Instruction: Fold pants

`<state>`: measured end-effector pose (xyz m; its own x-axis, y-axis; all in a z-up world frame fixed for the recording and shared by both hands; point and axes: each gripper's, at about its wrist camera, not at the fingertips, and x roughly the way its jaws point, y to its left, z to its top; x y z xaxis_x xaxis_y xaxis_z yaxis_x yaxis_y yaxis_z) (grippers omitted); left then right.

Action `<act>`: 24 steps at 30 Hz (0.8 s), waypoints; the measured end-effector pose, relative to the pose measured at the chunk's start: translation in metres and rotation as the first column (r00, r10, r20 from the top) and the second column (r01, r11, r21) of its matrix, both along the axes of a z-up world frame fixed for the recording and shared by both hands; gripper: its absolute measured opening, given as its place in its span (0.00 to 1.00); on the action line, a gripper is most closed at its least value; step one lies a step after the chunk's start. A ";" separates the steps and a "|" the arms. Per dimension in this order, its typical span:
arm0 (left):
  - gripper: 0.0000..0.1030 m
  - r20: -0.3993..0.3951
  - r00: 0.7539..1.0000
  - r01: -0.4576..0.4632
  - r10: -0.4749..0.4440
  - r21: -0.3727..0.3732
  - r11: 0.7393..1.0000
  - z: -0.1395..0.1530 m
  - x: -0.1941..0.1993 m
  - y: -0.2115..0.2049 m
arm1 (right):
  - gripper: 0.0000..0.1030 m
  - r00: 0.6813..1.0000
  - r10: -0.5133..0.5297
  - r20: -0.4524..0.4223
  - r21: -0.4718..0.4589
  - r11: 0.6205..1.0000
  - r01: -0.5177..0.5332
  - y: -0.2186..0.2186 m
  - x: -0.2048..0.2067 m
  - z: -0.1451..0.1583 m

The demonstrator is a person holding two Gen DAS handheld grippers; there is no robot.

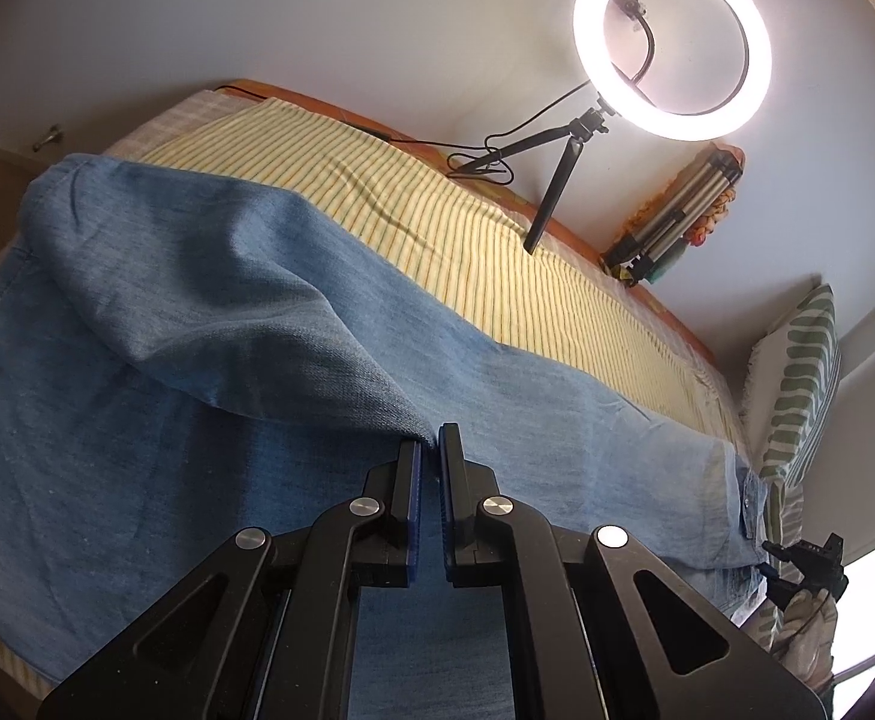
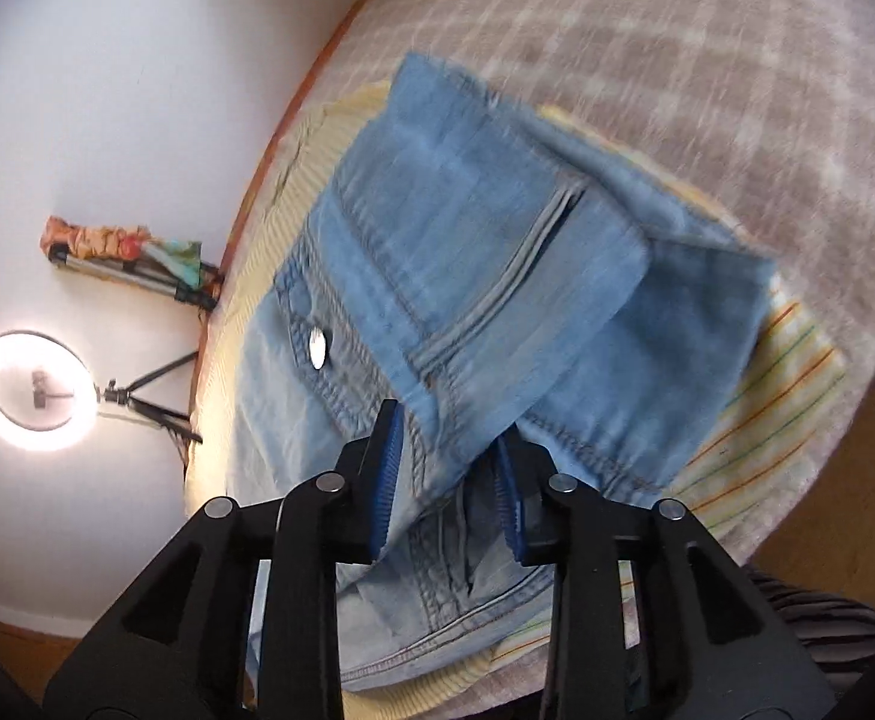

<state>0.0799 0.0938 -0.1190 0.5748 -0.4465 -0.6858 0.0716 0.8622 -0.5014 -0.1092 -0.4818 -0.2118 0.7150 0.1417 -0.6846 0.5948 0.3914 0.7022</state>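
One pair of blue denim pants [image 1: 209, 324] lies spread on a bed, over a yellow striped sheet [image 1: 437, 234] that covers a checked blanket [image 2: 707, 60]. The left wrist view shows the long plain leg fabric running left to right, with one fold of it lifted into a ridge that ends at the tips of the left hand-held gripper [image 1: 431, 450]; its jaws are closed on that pinch of denim. This view alone also shows a green-patterned pillow [image 1: 797, 384] at the far right and, small at the right edge, the other black gripper by the waistband. The right wrist view shows what the left cannot: the waist end of the pants, with one metal button [image 2: 317, 347], stitched seams and a pocket panel, blurred by motion. There the right hand-held gripper [image 2: 446, 462] has its jaws partly apart with a flap of waistband denim between them; whether the pads press on it cannot be told. Both views share one lit ring light [image 1: 671, 39] on a small tripod and one folded tripod [image 1: 671, 228] leaning against the white wall.
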 end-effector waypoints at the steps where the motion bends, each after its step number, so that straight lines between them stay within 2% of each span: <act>1: 0.04 0.000 1.000 0.001 -0.001 0.000 1.000 0.000 0.000 0.000 | 0.30 1.000 0.008 0.017 0.000 1.000 -0.008 -0.003 0.000 0.001; 3: 0.04 0.003 1.000 0.001 -0.001 -0.001 1.000 0.000 0.001 0.000 | 0.22 1.000 0.003 0.017 -0.033 0.999 -0.003 -0.007 0.002 0.004; 5: 0.04 0.004 1.000 0.000 0.000 -0.004 1.000 0.000 0.002 0.000 | 0.21 1.000 0.012 0.000 -0.059 0.998 -0.012 -0.009 0.008 0.004; 7: 0.04 0.003 1.000 -0.003 0.003 -0.006 1.000 0.000 0.003 0.000 | 0.23 0.997 0.048 -0.064 -0.027 0.998 -0.050 -0.009 0.022 -0.005; 9: 0.04 0.001 1.000 -0.001 0.001 0.001 1.000 -0.001 0.003 0.000 | 0.24 0.997 0.047 -0.057 -0.053 0.997 -0.050 -0.007 0.024 -0.007; 10: 0.04 0.001 1.000 -0.001 0.001 0.007 1.000 -0.001 0.002 0.000 | 0.15 0.996 0.053 -0.070 -0.100 0.993 -0.060 -0.005 0.027 -0.004; 11: 0.04 0.001 1.000 -0.004 0.004 0.006 1.000 -0.001 0.001 0.001 | 0.08 0.995 0.064 -0.078 -0.129 0.989 -0.073 -0.002 0.027 0.000; 13: 0.04 0.006 1.000 -0.009 0.009 0.002 1.000 0.002 -0.002 0.003 | 0.06 0.994 0.097 -0.055 -0.174 0.979 -0.105 0.002 0.026 0.016; 16: 0.03 0.021 1.000 -0.017 0.017 0.011 1.000 0.007 -0.012 0.007 | 0.05 0.989 0.145 0.003 -0.254 0.957 -0.140 0.002 0.012 0.057; 20: 0.03 0.039 0.998 -0.040 0.040 0.003 0.999 0.011 -0.034 0.012 | 0.04 0.983 0.182 0.035 -0.303 0.939 -0.163 -0.002 -0.008 0.093; 24: 0.03 0.027 0.999 -0.036 0.036 -0.006 0.999 0.007 -0.059 0.009 | 0.04 0.980 0.198 -0.024 -0.324 0.926 -0.195 -0.007 -0.019 0.090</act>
<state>0.0207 0.1033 -0.1119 0.6091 -0.4292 -0.6669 0.0543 0.8615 -0.5048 -0.1277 -0.4887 -0.1219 0.7017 0.0523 -0.7105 0.4773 0.7059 0.5233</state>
